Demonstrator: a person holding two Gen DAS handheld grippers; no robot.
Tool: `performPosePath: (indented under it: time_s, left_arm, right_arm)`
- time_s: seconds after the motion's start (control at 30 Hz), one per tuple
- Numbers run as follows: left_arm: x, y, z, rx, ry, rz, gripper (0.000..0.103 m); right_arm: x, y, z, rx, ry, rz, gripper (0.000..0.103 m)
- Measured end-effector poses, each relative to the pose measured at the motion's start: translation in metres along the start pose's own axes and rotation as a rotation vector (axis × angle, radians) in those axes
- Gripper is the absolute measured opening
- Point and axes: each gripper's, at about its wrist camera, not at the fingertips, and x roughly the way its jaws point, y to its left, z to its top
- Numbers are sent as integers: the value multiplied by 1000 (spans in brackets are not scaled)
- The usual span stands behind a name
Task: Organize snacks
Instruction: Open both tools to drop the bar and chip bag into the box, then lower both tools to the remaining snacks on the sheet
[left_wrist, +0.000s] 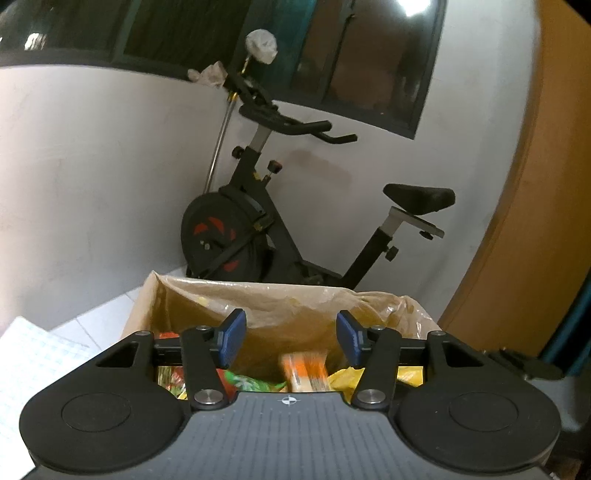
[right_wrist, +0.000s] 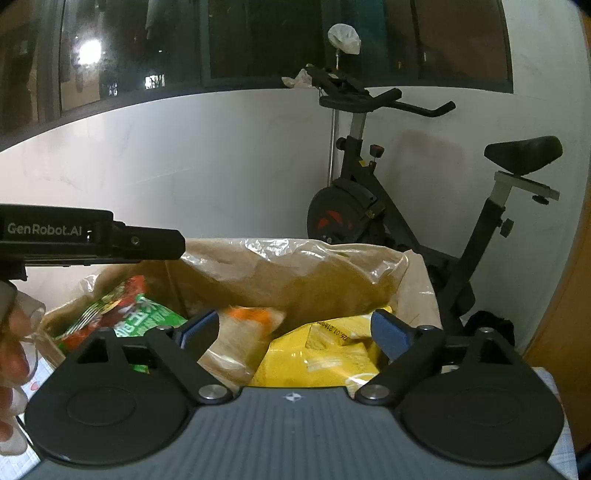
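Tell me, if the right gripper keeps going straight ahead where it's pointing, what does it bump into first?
Probably the yellow snack bag. The right gripper is open, pointing down into the lined box, and that bag lies just beyond its fingertips. Depth is hard to judge here.

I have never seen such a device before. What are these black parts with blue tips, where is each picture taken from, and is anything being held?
Each picture comes from a camera mounted on a hand-held gripper, looking forward along its two blue-padded fingers. One shows the left gripper, the other the right gripper. Both hang over a brown cardboard box lined with clear plastic that holds snack packets: a yellow bag, a green and red packet, and an orange packet. Both grippers stand open and hold nothing. In the right view, the black bar at the left is the left gripper seen sideways. A black exercise bike stands behind.
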Motion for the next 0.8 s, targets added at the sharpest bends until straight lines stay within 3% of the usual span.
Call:
performPosePath:
  time_s: [0.23,0.5,0.8]
  left_arm:
    - [-26,12,-1,62,1,29,57]
    - [-84,57,-8,37,-63,89,57]
    - [-127,108,-51,-10,-20,214,57]
  right_arm:
    - [-29,-7,-5,36,-68,18,92]
    - [-76,-19,-22,71,-159,16,103]
    - [-108,-35,-63,171,-164,6,103]
